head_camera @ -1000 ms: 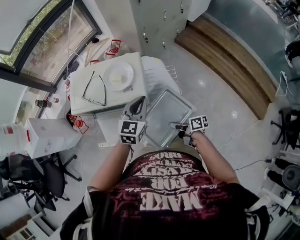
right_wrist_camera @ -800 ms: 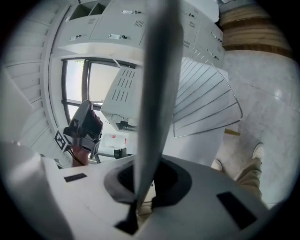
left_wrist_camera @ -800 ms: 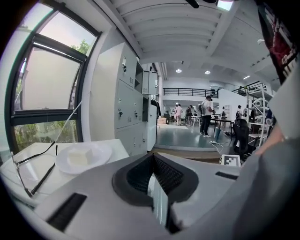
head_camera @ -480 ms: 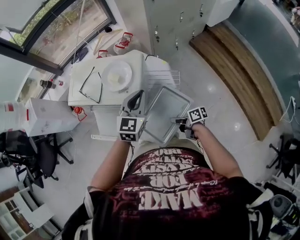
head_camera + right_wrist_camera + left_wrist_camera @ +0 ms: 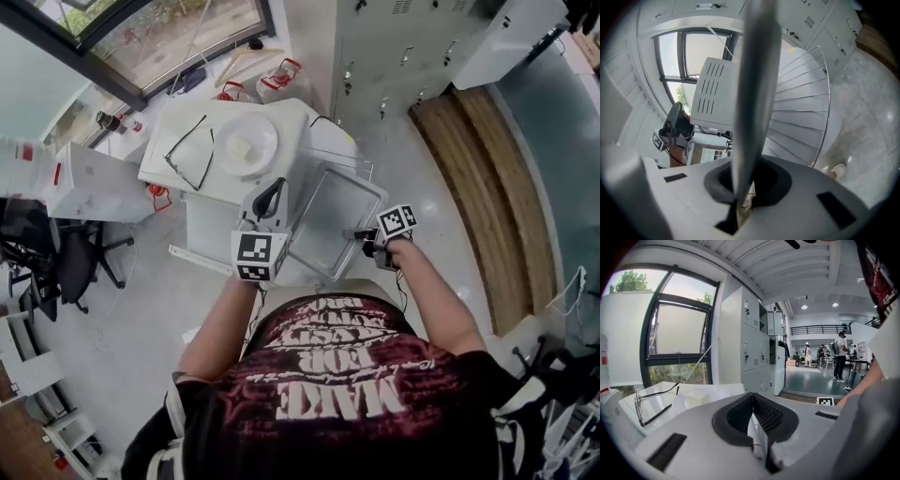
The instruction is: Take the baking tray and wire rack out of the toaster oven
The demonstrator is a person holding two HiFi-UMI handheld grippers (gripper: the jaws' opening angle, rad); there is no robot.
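R tool point(image 5: 367, 237) pinches rim of thin, rectangular, grey-metal baking tray point(image 5: 333, 225).

Shiny silver rectangular baking tray point(image 5: 330, 225), empty, tilted, held in the air in front of the white toaster oven point(image 5: 286, 159), thin wire rack point(image 5: 801, 101) lying flat on a white surface beside the oven.
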